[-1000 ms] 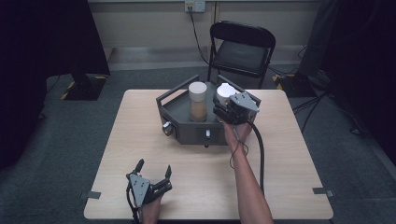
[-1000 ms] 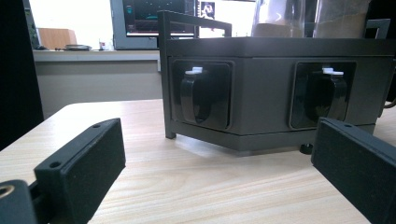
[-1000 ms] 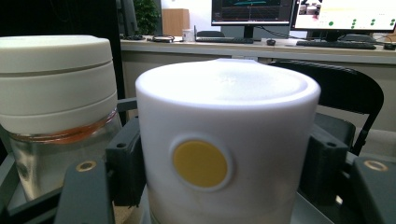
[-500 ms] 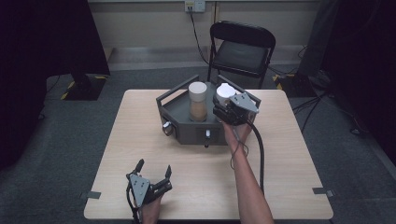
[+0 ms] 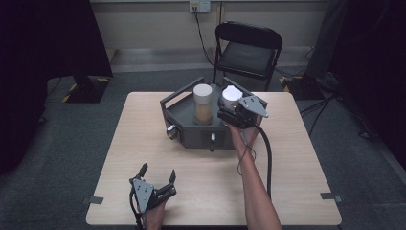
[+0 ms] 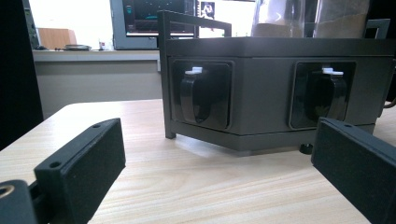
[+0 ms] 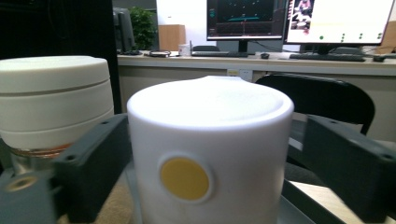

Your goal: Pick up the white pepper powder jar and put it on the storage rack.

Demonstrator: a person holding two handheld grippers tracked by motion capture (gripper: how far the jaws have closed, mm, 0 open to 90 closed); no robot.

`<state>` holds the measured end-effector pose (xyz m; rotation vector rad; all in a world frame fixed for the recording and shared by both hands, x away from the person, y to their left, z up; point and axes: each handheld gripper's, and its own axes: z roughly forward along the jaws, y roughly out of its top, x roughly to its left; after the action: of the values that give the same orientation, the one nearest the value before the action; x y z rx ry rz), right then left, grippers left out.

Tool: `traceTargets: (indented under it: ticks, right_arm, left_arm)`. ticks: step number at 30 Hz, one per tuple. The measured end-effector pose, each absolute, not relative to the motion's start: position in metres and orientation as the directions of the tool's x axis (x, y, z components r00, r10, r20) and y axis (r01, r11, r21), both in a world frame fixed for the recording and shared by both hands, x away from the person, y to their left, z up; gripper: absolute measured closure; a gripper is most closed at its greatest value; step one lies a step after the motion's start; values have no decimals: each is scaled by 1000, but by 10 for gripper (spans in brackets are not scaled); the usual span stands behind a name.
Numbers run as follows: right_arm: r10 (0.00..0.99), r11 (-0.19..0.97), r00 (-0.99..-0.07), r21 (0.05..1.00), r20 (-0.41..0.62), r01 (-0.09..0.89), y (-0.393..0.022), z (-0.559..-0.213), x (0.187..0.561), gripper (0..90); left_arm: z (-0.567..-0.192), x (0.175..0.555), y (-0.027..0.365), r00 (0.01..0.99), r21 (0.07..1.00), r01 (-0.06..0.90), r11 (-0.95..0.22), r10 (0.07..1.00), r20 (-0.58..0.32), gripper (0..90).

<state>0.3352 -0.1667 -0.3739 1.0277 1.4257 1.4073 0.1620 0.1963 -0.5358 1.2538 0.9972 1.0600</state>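
Observation:
A dark grey six-sided stand [image 5: 191,136] sits at the middle back of the table, with two tap-like knobs [image 6: 201,95] on its front faces. On it stand a jar [image 5: 202,103] with a cream lid and brown contents, and a white canister [image 5: 231,97] to its right. My right gripper [image 5: 230,106] reaches around the white canister [image 7: 210,154], which has a yellow dot. Its jaws have just been opening; the canister stands between them with a gap at the right jaw. The jar [image 7: 53,98] is just left. My left gripper [image 5: 158,171] rests open near the table's front edge, facing the stand [image 6: 261,93].
The light wooden table [image 5: 287,191] has free room in front of and to both sides of the stand. A black folding chair [image 5: 249,52] stands behind the table. The right gripper's cable [image 5: 268,158] trails along the forearm. Tape marks [image 5: 330,195] lie on the floor.

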Motion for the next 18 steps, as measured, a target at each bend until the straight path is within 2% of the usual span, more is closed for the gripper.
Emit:
traceTargets:
  ticks: [3, 18]
  right_arm:
    - [959, 33, -282, 999, -40, -31, -164, -378, 332, 0]
    - [966, 29, -255, 998, -44, -64, -162, -386, 318, 0]
  left_arm:
    - [-536, 162, 196, 229, 998, -63, 19, 973, -4, 23]
    - [-536, 162, 196, 229, 998, -63, 19, 973, -4, 23]
